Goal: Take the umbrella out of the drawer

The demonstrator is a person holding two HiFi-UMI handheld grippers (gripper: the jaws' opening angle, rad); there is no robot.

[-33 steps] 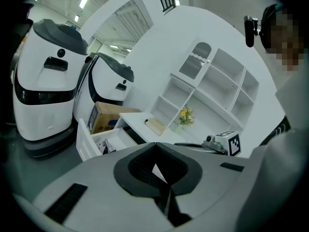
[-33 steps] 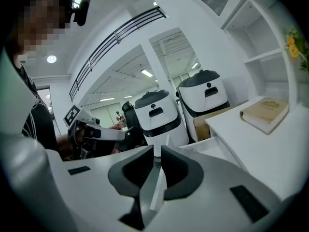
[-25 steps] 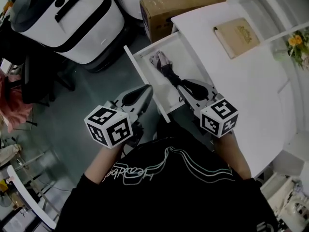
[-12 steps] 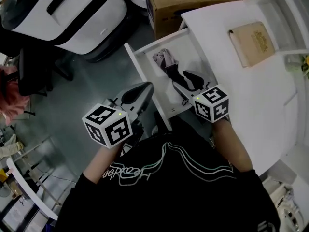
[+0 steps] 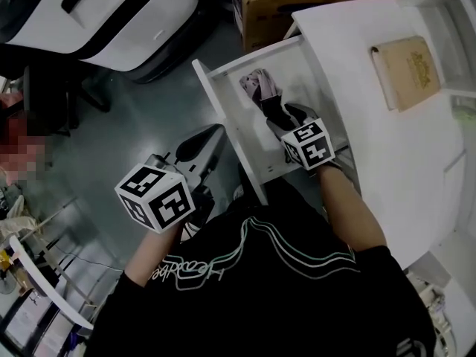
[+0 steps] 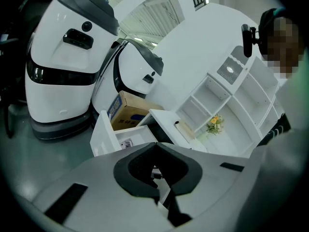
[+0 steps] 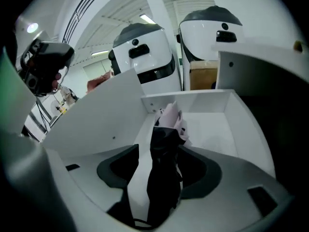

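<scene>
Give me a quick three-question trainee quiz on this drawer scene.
1. True or false: the drawer stands open.
2. What lies between the jaws of the right hand-held gripper? A) a mug B) the umbrella C) nothing
3. Which hand-held gripper hangs outside the drawer?
Key: 1 true. 2 B; the jaws have just been opening and do not press it. 3 the left hand-held gripper, jaws together.

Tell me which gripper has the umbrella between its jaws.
The right gripper: its jaws, which have just been opening, stand either side of the umbrella in the drawer. The left gripper hangs outside it, shut and empty.
</scene>
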